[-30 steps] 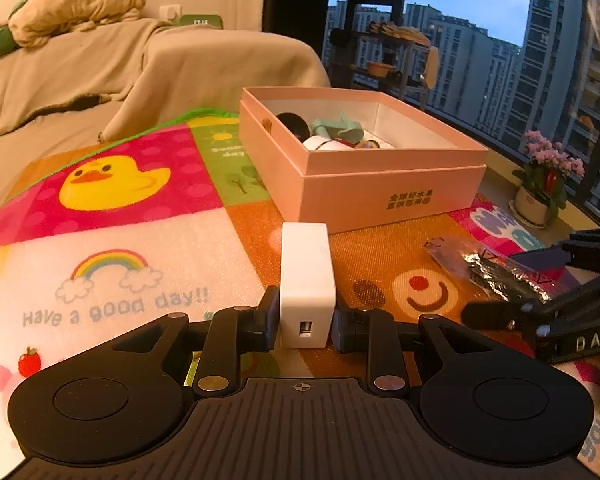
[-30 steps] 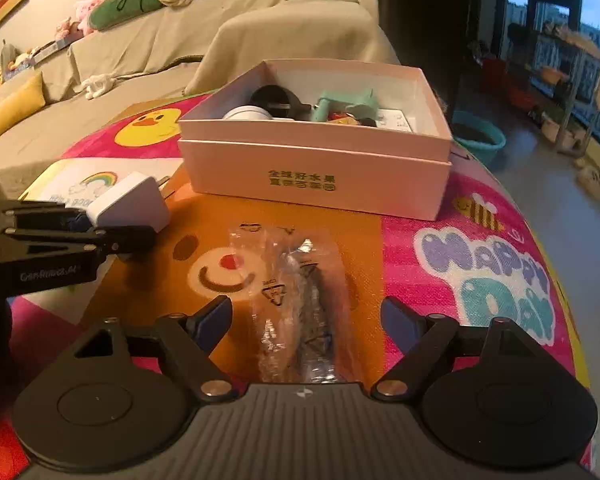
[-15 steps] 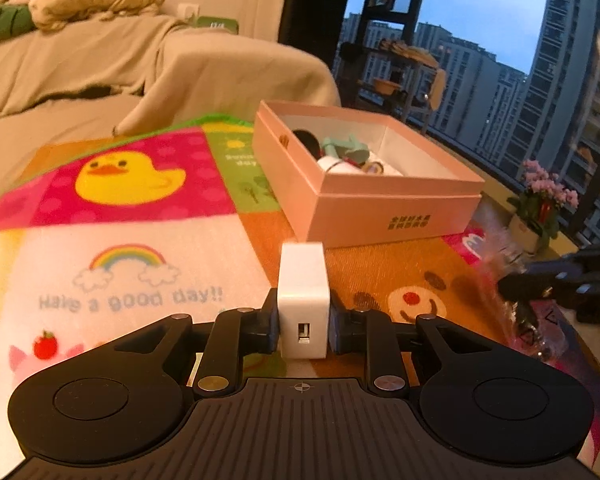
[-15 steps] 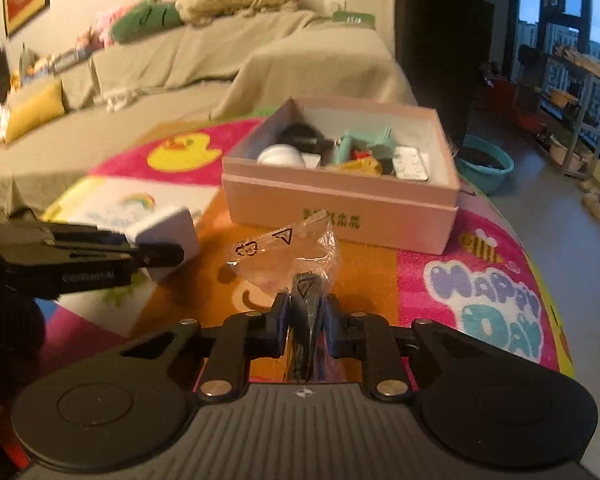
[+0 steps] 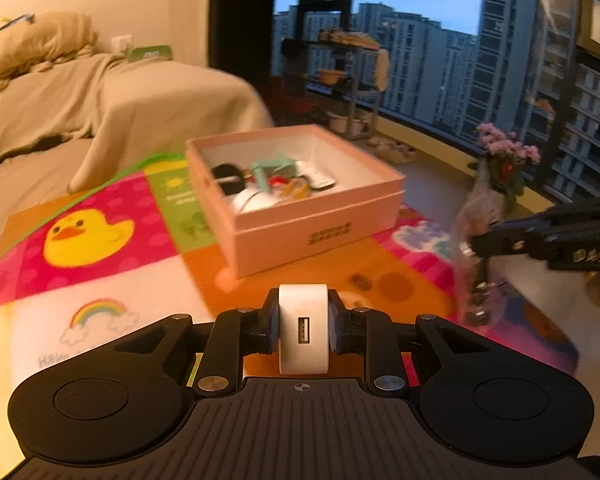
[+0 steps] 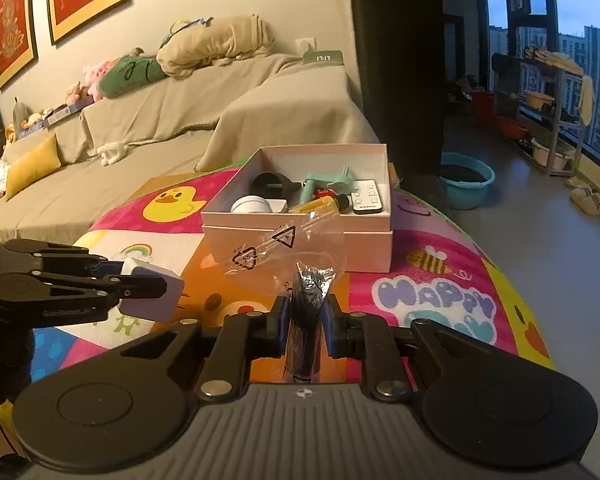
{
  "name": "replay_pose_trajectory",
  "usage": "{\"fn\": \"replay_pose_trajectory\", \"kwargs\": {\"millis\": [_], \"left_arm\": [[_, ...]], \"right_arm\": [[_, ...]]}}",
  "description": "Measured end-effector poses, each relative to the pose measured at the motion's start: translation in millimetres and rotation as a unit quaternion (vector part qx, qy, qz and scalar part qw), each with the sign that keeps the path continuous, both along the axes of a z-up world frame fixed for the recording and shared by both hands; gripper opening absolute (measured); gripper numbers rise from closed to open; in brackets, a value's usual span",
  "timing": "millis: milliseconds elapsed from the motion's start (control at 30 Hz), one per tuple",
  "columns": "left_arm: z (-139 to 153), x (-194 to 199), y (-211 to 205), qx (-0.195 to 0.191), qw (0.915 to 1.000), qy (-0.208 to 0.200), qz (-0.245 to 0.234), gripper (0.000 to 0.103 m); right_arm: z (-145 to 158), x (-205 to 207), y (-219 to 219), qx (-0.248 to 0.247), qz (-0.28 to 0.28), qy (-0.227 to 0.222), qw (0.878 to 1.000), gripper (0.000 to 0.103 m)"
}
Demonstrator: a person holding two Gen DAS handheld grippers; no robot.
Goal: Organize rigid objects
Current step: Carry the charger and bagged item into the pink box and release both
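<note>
My left gripper (image 5: 303, 326) is shut on a white USB charger (image 5: 303, 328) and holds it above the colourful mat, short of the pink box (image 5: 300, 216). The charger also shows in the right wrist view (image 6: 152, 292), held in the left gripper (image 6: 140, 286). My right gripper (image 6: 304, 326) is shut on a clear plastic bag of dark small parts (image 6: 306, 292), lifted off the mat in front of the pink box (image 6: 300, 236). In the left wrist view the right gripper (image 5: 484, 240) holds the bag (image 5: 476, 264) at the right. The box holds several small objects.
A colourful cartoon mat (image 6: 432, 292) covers the table. A covered sofa (image 6: 180, 128) stands behind the table. A teal basin (image 6: 466, 178) sits on the floor at the right. A flower pot (image 5: 504, 168) stands by the window.
My right gripper closed on the plastic bag and lifted it off the mat. My left gripper raised the charger and tilted it up. Both have risen above the table.
</note>
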State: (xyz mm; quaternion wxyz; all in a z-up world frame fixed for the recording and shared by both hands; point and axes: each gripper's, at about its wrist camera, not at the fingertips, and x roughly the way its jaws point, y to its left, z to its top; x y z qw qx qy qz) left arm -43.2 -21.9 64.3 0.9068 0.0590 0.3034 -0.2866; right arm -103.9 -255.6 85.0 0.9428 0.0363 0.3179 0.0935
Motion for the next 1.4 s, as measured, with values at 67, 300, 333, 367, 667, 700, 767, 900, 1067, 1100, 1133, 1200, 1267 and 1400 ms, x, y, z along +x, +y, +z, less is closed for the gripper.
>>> {"fn": "replay_pose_trajectory", "kwargs": {"millis": [67, 300, 333, 367, 667, 700, 767, 900, 1067, 1100, 1133, 1200, 1267, 1400], "left_arm": [[9.8, -3.4, -7.8, 0.001, 0.9997, -0.008, -0.021, 0.026], [42.6, 27.2, -51.4, 0.015, 0.9963, -0.063, -0.057, 0.026], [45.7, 39.3, -59.2, 0.011, 0.9960, -0.068, -0.057, 0.026], [48.0, 52.9, -66.9, 0.003, 0.9961, -0.068, -0.056, 0.026], [2.1, 185.4, -127.1, -0.069, 0.9937, 0.088, -0.010, 0.026], [-5.5, 192.5, -126.8, -0.063, 0.9937, 0.092, 0.002, 0.028], [-11.2, 198.3, -117.6, -0.069, 0.9936, 0.085, 0.028, 0.028], [-0.4, 189.3, -83.2, -0.087, 0.9925, 0.043, 0.075, 0.027], [19.1, 155.7, -28.5, -0.110, 0.9879, 0.004, 0.109, 0.027], [19.8, 145.4, -18.5, -0.113, 0.9876, 0.004, 0.109, 0.027], [20.2, 133.5, -8.5, -0.113, 0.9876, 0.005, 0.109, 0.027], [16.5, 105.4, 9.7, -0.107, 0.9890, 0.005, 0.103, 0.027], [8.6, 84.8, 18.5, -0.092, 0.9914, 0.012, 0.092, 0.027], [-17.2, 56.5, 35.8, -0.041, 0.9952, 0.043, 0.078, 0.027]], "right_arm": [[-0.4, -2.3, -2.7, 0.002, 0.000, -0.003, 1.000, 0.017], [1.1, -6.2, -11.9, 0.009, -0.004, -0.021, 1.000, 0.017], [0.7, -5.9, -13.2, 0.010, -0.006, -0.022, 1.000, 0.017], [-0.1, -5.3, -14.5, 0.011, -0.008, -0.023, 1.000, 0.017], [-8.4, -3.0, -29.7, 0.010, -0.037, -0.016, 0.999, 0.017], [-9.5, -2.4, -32.0, 0.012, -0.040, -0.014, 0.999, 0.017], [-11.9, -2.2, -35.6, 0.015, -0.044, -0.010, 0.999, 0.017], [-16.3, -0.4, -39.3, 0.017, -0.046, -0.004, 0.999, 0.017], [-14.4, 8.2, -37.6, 0.022, -0.044, -0.005, 0.999, 0.017], [-12.8, 10.7, -36.8, 0.021, -0.044, -0.006, 0.999, 0.017], [-9.9, 13.7, -35.1, 0.018, -0.044, -0.010, 0.999, 0.017], [-0.9, 21.2, -31.8, 0.012, -0.042, -0.018, 0.999, 0.016], [12.5, 32.3, -27.1, 0.008, -0.033, -0.033, 0.999, 0.015], [47.2, 65.8, -12.4, 0.007, -0.011, -0.072, 0.997, 0.015]]}}
